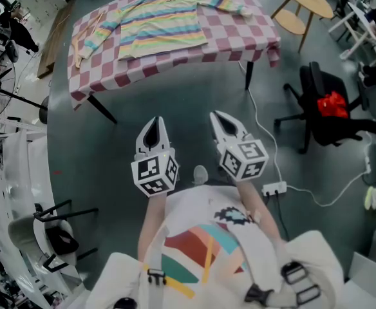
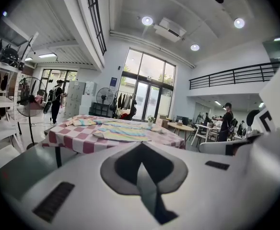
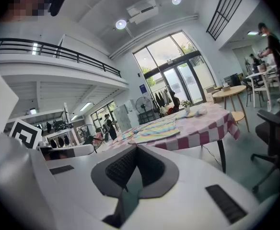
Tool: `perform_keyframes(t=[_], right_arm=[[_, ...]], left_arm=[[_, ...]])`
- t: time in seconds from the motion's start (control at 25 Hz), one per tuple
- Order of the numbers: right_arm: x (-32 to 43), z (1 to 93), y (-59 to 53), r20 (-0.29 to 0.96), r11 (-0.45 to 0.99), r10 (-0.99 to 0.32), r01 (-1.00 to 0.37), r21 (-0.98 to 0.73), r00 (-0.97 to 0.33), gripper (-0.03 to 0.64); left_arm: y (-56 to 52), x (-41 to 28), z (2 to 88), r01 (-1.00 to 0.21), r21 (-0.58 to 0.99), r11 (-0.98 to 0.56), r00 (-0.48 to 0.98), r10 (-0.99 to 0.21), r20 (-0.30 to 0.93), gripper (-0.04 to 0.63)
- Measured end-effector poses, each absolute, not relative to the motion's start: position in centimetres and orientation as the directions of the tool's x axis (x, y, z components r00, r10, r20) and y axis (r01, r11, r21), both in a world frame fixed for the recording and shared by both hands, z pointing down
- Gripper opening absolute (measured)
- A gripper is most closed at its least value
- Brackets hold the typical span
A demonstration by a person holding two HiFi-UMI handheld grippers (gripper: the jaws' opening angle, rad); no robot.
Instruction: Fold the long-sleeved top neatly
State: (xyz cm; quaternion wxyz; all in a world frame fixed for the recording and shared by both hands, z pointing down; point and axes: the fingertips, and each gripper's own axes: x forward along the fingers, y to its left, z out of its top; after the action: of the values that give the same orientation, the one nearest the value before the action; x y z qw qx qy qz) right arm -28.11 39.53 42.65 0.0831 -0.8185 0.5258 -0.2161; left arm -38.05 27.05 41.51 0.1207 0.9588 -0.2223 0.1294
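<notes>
left claw: shut tight, empty, over floor | right claw: shut tight, empty, just beside it | striped long-sleeved top: spread flat on checked tabletop, well apart from 2 claws | pot: holds small plant, tabletop's far edge

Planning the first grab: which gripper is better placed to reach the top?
Left, slightly. Left gripper and right gripper are both shut, empty, short of the table; the left lines up with the top, and the nearer sleeve lies on its side.
</notes>
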Motion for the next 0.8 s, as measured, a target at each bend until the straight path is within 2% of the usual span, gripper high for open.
perform_keyframes(t=[0.52,0.56,0.6,0.64,0.72,0.8], right_arm=[[-28.1,42.5,39.0,0.251,-0.414,-0.905,-0.847,-0.334,0.343,0.008],[-28.1,42.2,38.9,0.236,-0.409,-0.909,-0.849,-0.335,0.345,0.013],[-28.1,41.9,38.8,0.217,-0.404,-0.912,-0.851,-0.336,0.348,0.104],[-28.0,41.7,38.6,0.198,-0.404,-0.914,-0.852,-0.334,0.355,0.261],[-27.8,41.4,38.5,0.172,-0.412,-0.911,-0.854,-0.318,0.375,0.318],[-27.9,41.4,38.4,0.169,-0.416,-0.909,-0.857,-0.304,0.381,0.328]], left_arm=[[26.7,-37.8,41.1,-0.470,0.158,-0.869,0.865,-0.417,0.277,0.008],[26.8,-37.6,40.9,-0.460,0.163,-0.873,0.873,-0.411,0.264,0.023],[26.8,-37.4,40.8,-0.445,0.174,-0.879,0.883,-0.397,0.249,0.158],[26.9,-37.1,40.8,-0.431,0.190,-0.882,0.892,-0.385,0.236,0.259],[27.0,-36.9,40.9,-0.421,0.212,-0.882,0.899,-0.375,0.226,0.288],[27.2,-36.9,41.1,-0.422,0.223,-0.879,0.898,-0.371,0.236,0.293]])
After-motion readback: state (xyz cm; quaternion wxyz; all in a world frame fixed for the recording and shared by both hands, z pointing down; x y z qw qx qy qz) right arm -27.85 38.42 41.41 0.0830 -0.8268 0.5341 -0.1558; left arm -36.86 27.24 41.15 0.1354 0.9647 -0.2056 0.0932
